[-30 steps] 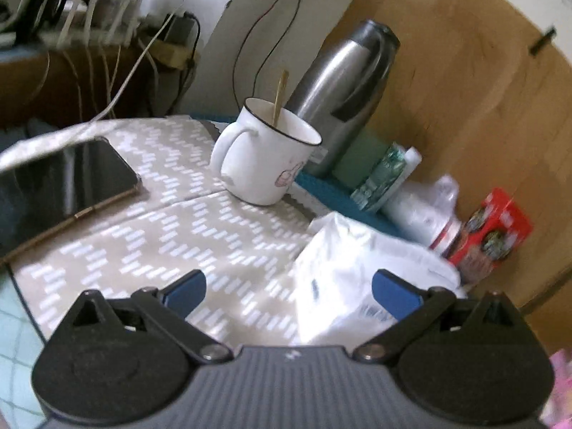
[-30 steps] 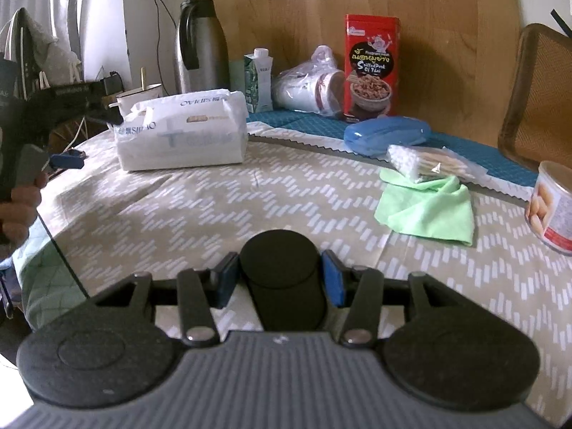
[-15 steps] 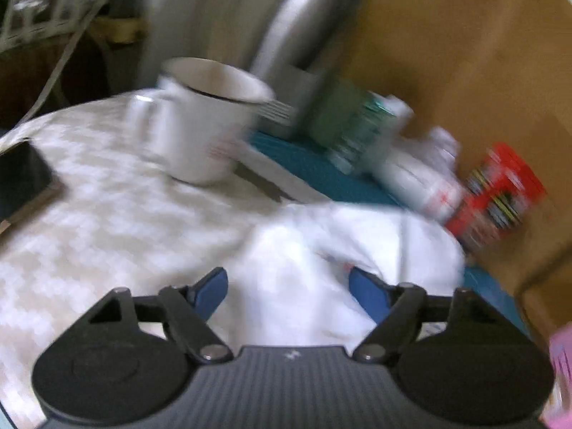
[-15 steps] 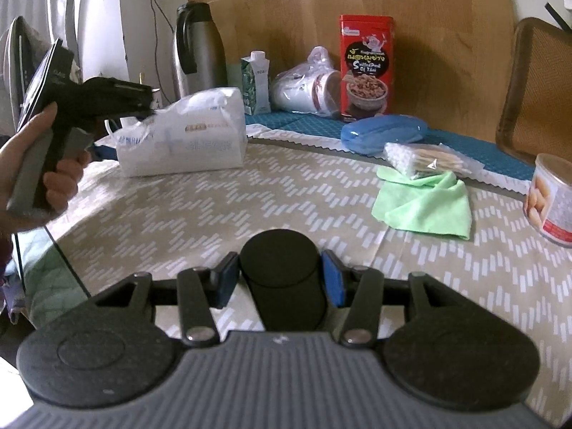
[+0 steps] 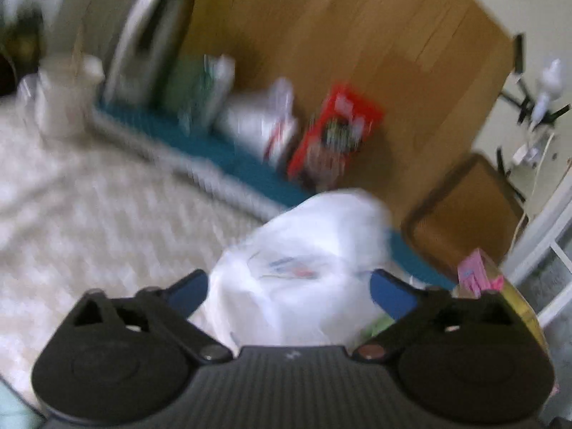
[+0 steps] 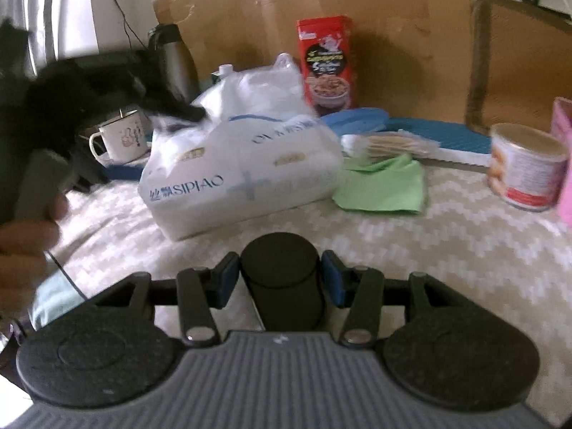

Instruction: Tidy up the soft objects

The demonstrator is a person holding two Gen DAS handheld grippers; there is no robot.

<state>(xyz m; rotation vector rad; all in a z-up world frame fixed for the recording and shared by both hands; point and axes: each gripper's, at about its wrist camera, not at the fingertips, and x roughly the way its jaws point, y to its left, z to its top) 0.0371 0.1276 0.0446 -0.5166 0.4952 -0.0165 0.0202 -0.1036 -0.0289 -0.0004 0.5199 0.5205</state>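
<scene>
Right wrist: mug [image 6: 121, 139] w/ stick

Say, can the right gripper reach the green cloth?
Probably not: nothing blocks the green cloth, but a black cylinder sits in the right gripper, whose jaws have just been opening.

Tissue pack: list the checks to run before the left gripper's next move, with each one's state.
1. Tissue pack between the left gripper's fingers: ok.
2. Grip on it: not ok; jaws have just been opening, pads look clear of it.
3. Pack resting on the table: cannot tell, blurred.
4. Pack clear of the green cloth: cannot tell; its end meets the cloth's edge in view.
5. Mug out of the way: ok, behind the pack.
</scene>
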